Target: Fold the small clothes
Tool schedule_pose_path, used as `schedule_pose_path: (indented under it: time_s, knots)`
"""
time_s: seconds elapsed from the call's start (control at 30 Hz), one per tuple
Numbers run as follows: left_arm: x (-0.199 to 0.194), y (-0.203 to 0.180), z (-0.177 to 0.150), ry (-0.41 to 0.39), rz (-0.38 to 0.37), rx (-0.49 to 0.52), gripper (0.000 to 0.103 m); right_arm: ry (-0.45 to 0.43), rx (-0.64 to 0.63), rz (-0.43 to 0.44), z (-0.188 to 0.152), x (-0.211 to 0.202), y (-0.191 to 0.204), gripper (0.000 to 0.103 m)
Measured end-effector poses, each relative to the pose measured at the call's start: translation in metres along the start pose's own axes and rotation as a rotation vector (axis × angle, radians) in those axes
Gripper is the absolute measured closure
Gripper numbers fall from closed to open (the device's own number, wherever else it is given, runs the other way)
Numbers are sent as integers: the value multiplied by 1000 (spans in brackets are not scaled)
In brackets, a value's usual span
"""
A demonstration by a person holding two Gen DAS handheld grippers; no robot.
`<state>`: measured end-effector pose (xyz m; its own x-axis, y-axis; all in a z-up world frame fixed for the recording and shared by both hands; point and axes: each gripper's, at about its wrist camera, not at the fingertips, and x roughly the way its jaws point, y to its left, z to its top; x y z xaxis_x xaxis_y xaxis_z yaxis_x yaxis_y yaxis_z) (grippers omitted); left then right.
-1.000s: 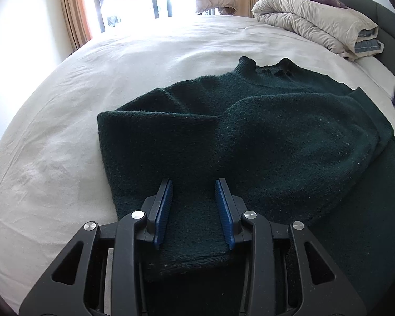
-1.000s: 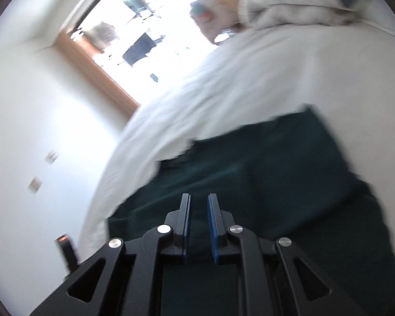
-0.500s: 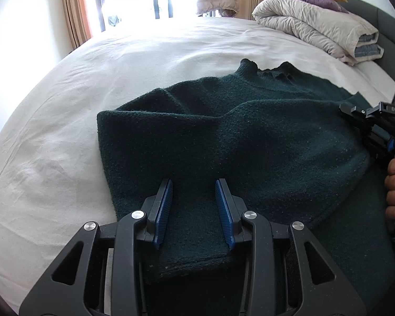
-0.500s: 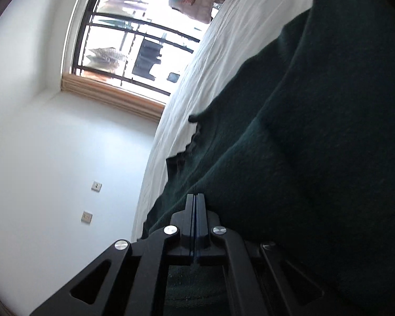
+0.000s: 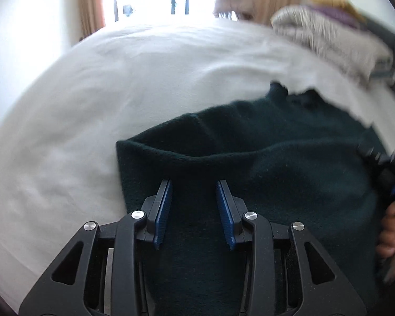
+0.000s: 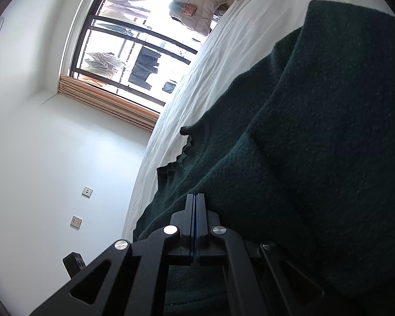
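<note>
nearby, folded duvet (image 5: pixel 329 36) lies on bed (image 5: pixel 118 92) beyond sweater (image 5: pixel 276 158).

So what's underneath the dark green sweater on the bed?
The dark green sweater lies on the white bedsheet, which shows all around it. Whatever is directly beneath the knit is covered, so nothing else can be confirmed there.

A home bedroom: a white-sheeted bed (image 5: pixel 144 84) fills the view, a folded duvet (image 5: pixel 326 39) at its head, a curtained window (image 6: pixel 134 52) beyond it.
</note>
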<state>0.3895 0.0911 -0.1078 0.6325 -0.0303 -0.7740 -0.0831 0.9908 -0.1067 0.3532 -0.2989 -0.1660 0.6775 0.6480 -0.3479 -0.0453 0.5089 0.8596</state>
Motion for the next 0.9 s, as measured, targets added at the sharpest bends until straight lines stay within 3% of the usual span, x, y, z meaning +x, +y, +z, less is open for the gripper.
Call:
schedule_pose_path:
  time_s: [0.37, 0.43, 0.5, 0.57, 0.6, 0.63, 0.7, 0.73, 0.77, 0.83, 0.9]
  knots:
    - [3, 20, -9, -28, -89, -91, 69, 9, 25, -16, 5, -9, -4, 103]
    - [3, 20, -9, -28, -86, -89, 69, -12, 38, -106, 13, -16, 1, 103]
    - [4, 20, -10, -31, -88, -89, 69, -90, 80, -238, 22, -36, 1, 102]
    - [5, 21, -10, -33, -97, -96, 69, -181, 190, -317, 32, -68, -11, 90]
    - [5, 21, -10, -36, -103, -100, 69, -211, 193, -307, 36, -79, -8, 83]
    - [6, 21, -10, -37, -107, -103, 69, -226, 129, -302, 41, -87, 7, 69]
    - [6, 23, -11, -42, -117, -110, 69, -170, 13, -270, 44, -76, 36, 57]
    - [6, 23, -11, -43, -119, -112, 69, -89, -25, -224, 43, -60, 49, 47]
    - [5, 23, -11, -43, -121, -114, 69, 38, -57, -167, 39, -32, 61, 43]
    - [5, 24, -11, -43, -124, -116, 69, 173, -94, -121, 27, 4, 70, 43]
    - [5, 24, -12, -45, -126, -118, 69, 233, -107, -118, 18, 25, 66, 44]
